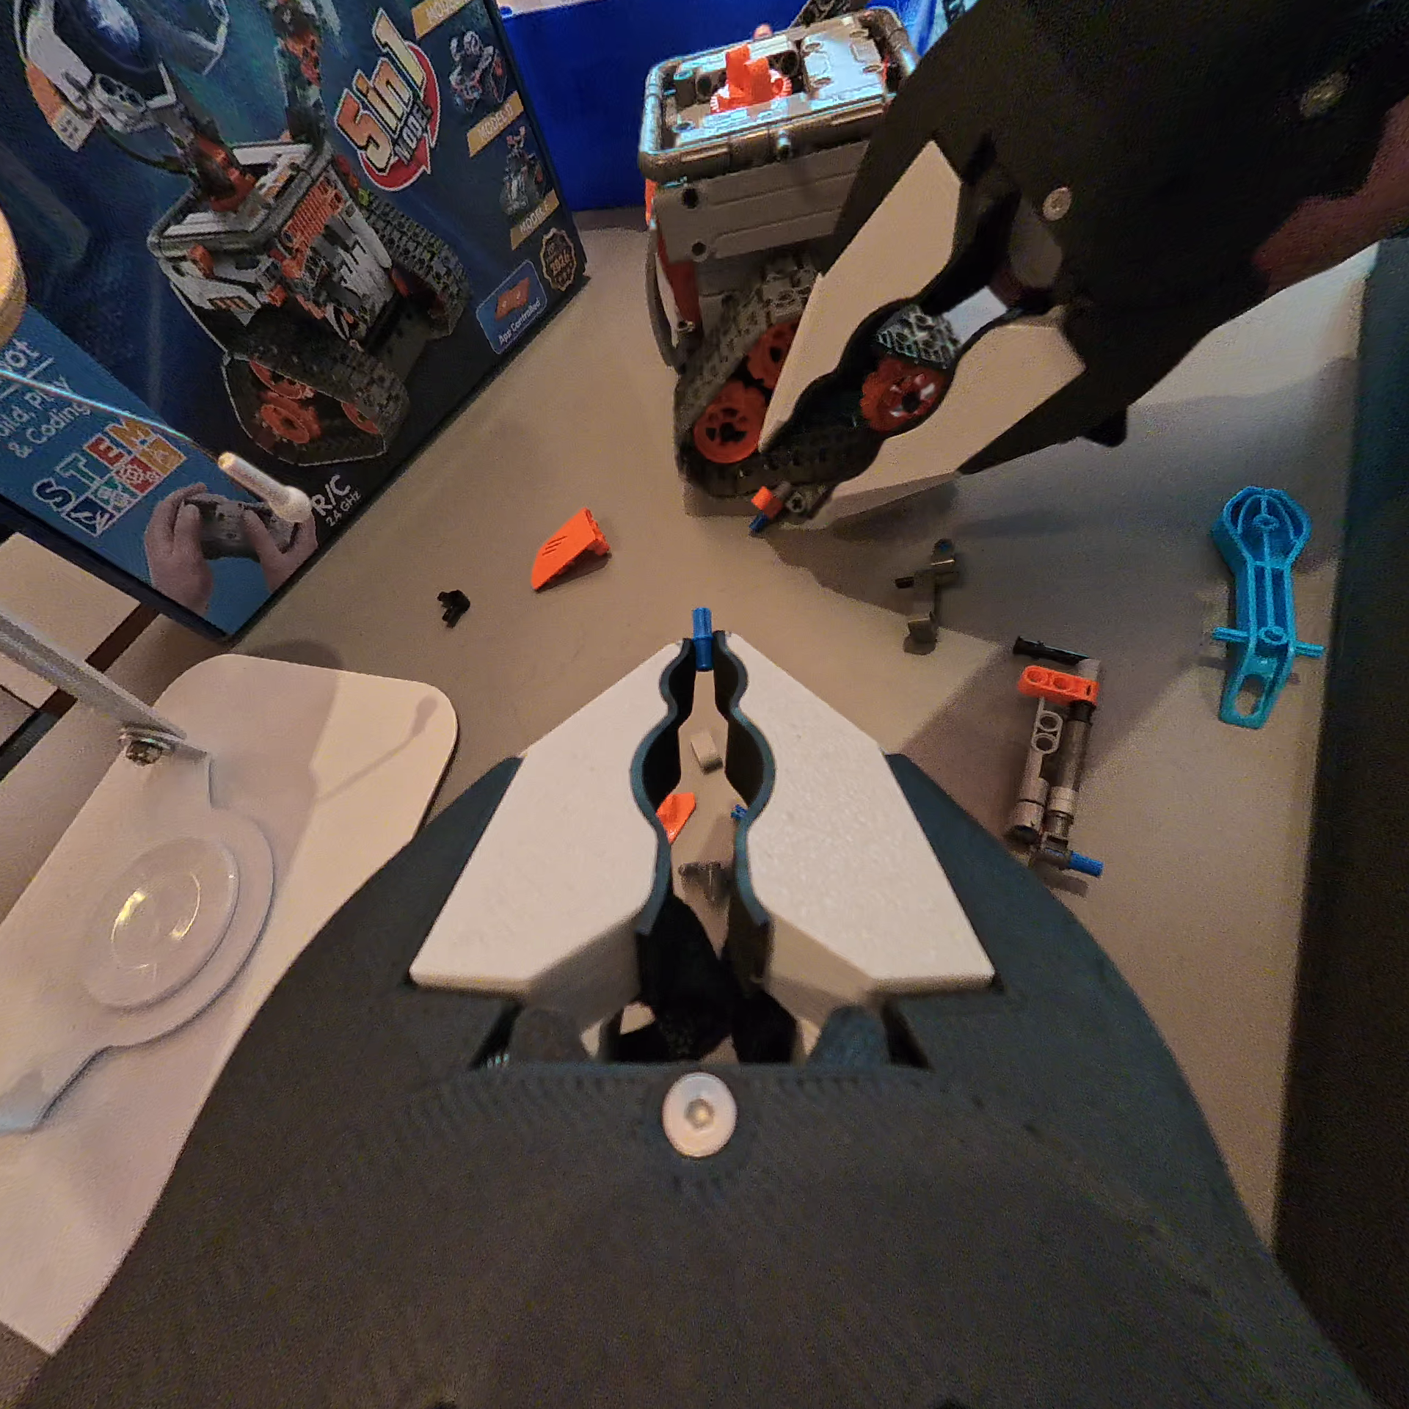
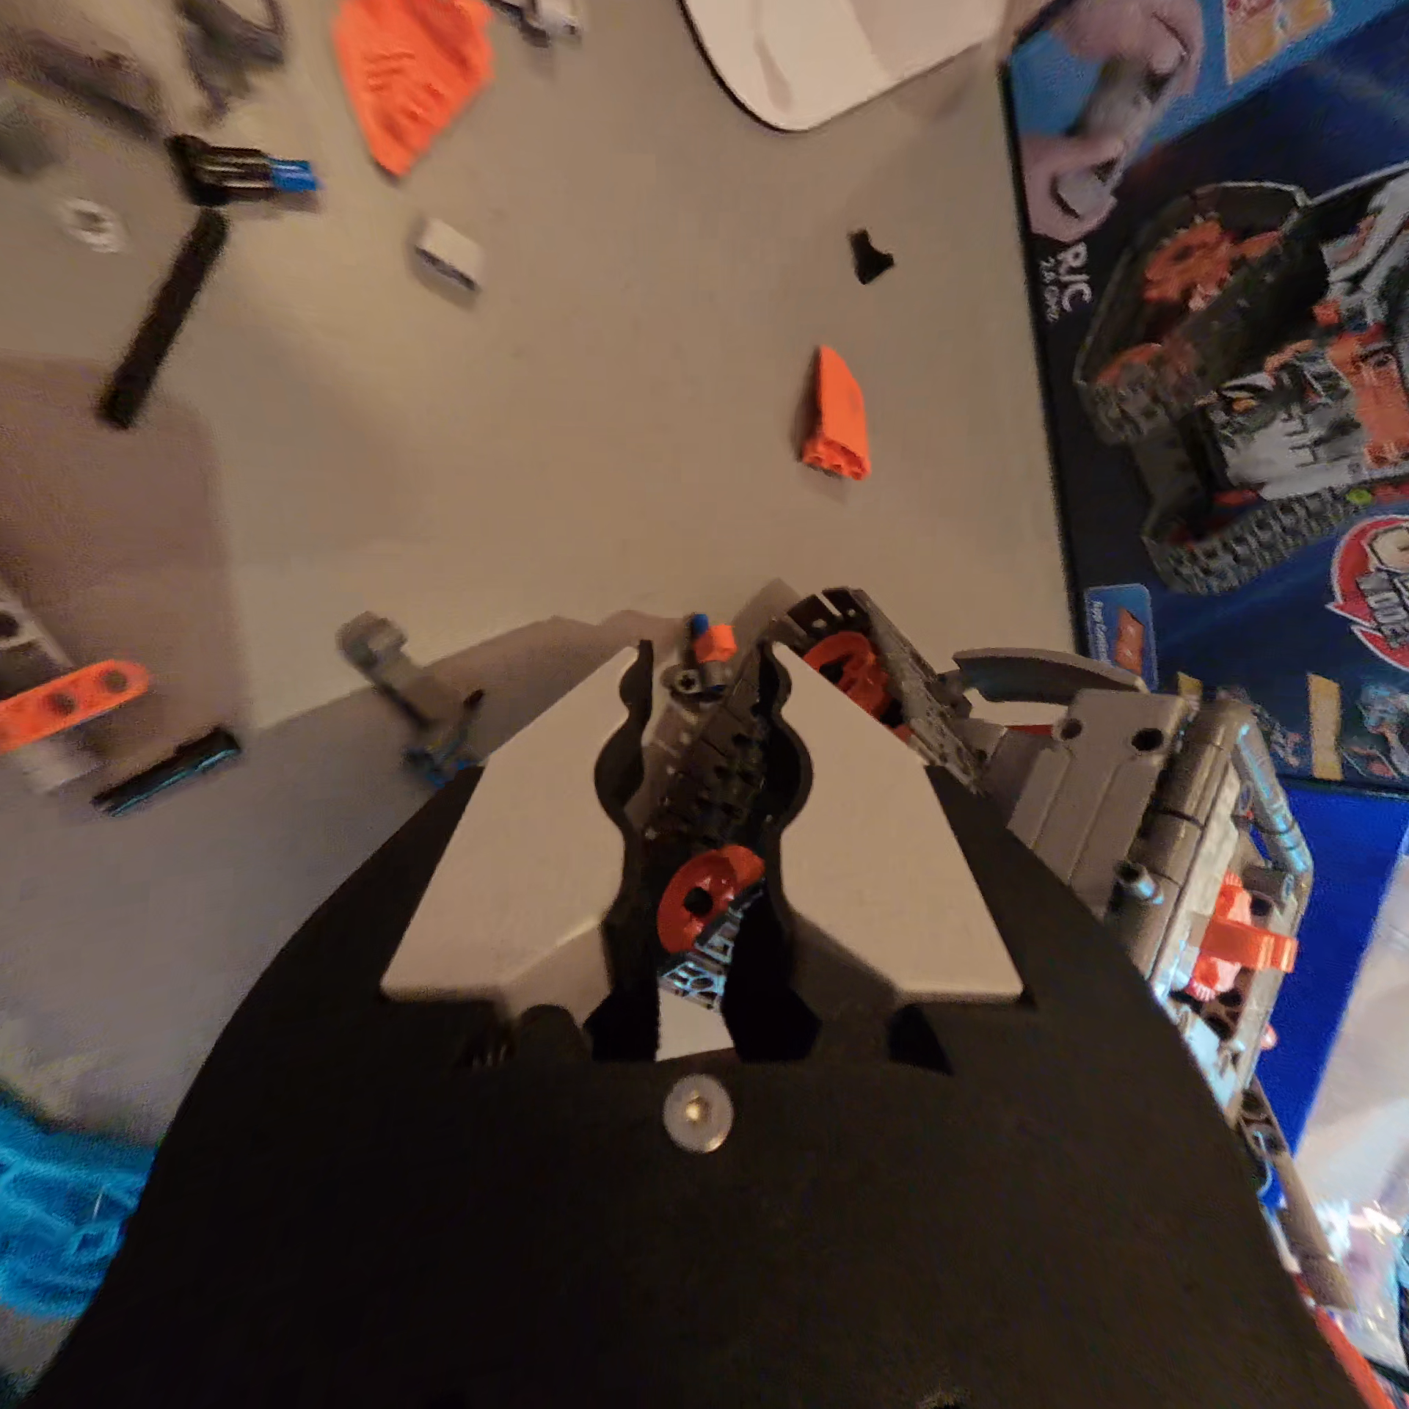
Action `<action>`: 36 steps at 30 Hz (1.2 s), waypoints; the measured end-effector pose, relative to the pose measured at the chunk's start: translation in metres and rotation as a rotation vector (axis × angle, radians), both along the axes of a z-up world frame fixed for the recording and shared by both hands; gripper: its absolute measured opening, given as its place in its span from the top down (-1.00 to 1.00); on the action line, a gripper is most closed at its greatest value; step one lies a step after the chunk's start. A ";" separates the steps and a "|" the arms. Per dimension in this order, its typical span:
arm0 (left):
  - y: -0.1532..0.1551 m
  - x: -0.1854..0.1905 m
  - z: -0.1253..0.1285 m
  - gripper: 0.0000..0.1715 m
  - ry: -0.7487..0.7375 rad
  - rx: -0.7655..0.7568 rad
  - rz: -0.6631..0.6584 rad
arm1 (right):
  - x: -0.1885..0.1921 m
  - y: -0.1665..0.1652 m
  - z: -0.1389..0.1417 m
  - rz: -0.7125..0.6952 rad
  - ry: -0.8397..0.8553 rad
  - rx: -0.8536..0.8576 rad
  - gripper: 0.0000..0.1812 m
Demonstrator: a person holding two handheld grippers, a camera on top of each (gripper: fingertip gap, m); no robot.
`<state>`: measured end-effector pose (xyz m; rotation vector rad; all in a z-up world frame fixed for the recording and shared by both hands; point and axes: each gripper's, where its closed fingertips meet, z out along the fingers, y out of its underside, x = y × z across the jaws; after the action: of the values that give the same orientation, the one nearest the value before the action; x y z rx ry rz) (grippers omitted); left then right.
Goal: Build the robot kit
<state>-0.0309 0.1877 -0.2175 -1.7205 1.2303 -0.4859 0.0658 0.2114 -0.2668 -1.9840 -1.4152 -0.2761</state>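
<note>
While the left gripper (image 1: 701, 648) pinches a blue pin (image 1: 701, 639), the right gripper (image 2: 705, 656) clamps the tracked model (image 2: 1128, 785).

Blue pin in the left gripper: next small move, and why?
Probably carry it toward the model. The left gripper pinches the blue pin at its tips above the table, and the right gripper clamps the model's track, steadying it.

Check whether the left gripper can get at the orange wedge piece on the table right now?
Probably not yet: the left gripper is shut on a blue pin. The path looks free, since the orange wedge lies alone on the bare table.
</note>
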 end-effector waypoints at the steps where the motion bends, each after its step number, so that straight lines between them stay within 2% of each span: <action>1: -0.001 -0.001 0.000 0.98 0.005 0.006 -0.003 | 0.000 0.001 -0.001 -0.008 -0.011 0.001 0.75; 3: -0.004 -0.002 0.002 0.98 0.018 0.029 -0.014 | 0.000 0.003 -0.003 -0.018 -0.026 0.007 0.90; 4: -0.005 -0.002 0.003 0.98 0.019 0.039 -0.017 | 0.001 0.003 -0.004 -0.026 -0.029 0.005 0.90; 9: -0.012 0.000 0.008 0.97 0.007 0.036 -0.040 | 0.002 -0.003 -0.008 -0.011 -0.044 -0.031 0.67; 16: -0.016 0.004 0.007 0.97 0.009 0.031 -0.056 | 0.003 0.004 -0.010 -0.075 -0.064 -0.031 0.70; 19: -0.015 0.004 0.004 0.97 0.018 0.023 -0.054 | 0.008 0.006 -0.014 -0.119 -0.103 -0.059 0.64; 31: -0.014 0.002 0.001 0.97 0.021 0.016 -0.048 | 0.007 0.013 -0.022 -0.133 -0.191 -0.132 0.83; 34: -0.015 0.003 0.000 0.98 0.022 0.012 -0.051 | -0.001 0.009 -0.021 -0.116 -0.119 -0.170 0.95; 36: -0.015 0.004 -0.002 0.97 0.028 0.009 -0.054 | 0.000 0.007 -0.022 -0.109 -0.112 -0.173 0.95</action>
<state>-0.0273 0.1729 -0.2195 -1.6950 1.2999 -0.4887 0.0657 0.2180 -0.2885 -2.2207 -1.4447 -0.3274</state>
